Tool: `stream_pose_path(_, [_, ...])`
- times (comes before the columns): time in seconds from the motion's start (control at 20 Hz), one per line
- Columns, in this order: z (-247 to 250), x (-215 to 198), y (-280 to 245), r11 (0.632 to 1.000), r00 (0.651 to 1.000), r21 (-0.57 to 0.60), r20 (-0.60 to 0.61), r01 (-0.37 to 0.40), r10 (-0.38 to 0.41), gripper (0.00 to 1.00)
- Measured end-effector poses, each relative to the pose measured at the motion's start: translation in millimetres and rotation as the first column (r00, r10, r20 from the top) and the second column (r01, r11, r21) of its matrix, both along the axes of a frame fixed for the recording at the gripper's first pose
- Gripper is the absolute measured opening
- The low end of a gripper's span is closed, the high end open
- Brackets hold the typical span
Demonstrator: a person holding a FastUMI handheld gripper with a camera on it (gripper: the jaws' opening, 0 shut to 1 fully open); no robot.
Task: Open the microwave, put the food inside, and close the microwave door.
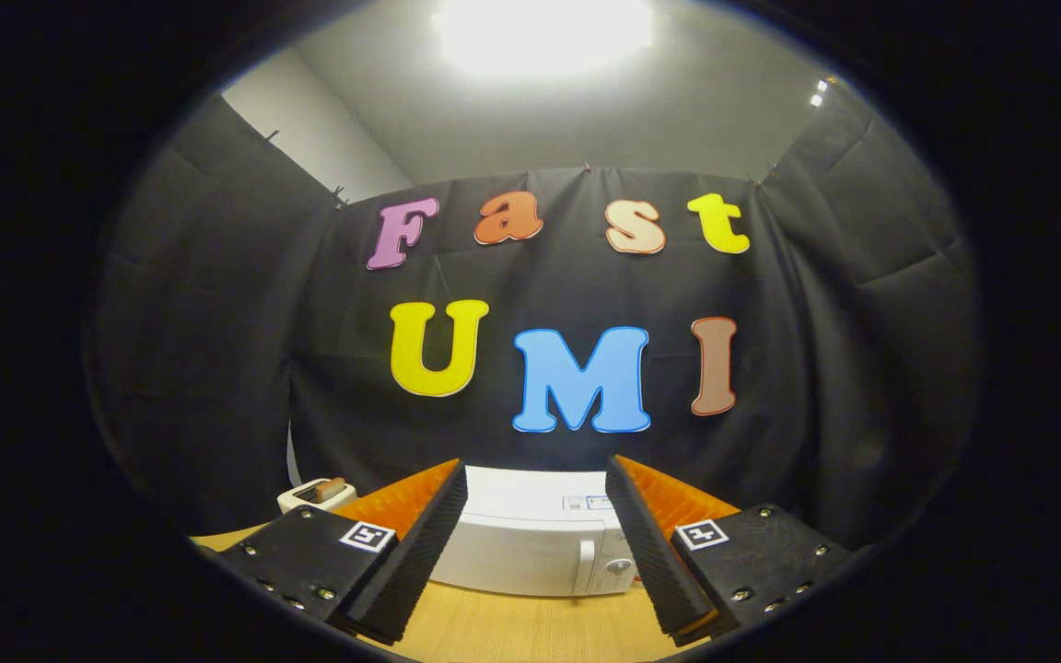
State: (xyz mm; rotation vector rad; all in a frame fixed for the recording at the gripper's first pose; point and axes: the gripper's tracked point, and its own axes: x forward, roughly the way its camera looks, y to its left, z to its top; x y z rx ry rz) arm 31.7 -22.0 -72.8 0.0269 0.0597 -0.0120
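The gripper [535, 543] hangs above the near part of the table [530, 631] with its fingers [420, 543] spread wide and nothing between them. Beyond them, framed in the gap, the microwave [530, 543] sits on the table against the far wall, door closed, its handle [586, 566] and knob [620, 566] toward the right. The food [331, 489] lies on a small white holder [314, 497] at far left (what kind of food is too small to tell). From here, a misjudged approach could miss the slim handle, or a hard pull might drag the whole microwave forward instead of swinging the door.
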Motion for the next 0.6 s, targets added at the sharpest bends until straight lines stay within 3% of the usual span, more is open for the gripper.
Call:
stream_pose_path(0.2, [-47,27,-19,1.0,1.0,0.001,-0.007,0.027,-0.027,0.95])
stream_pose_path(0.6, [-207,101,-39,1.0,0.99,-0.006,-0.139,0.03,-0.03,0.95])
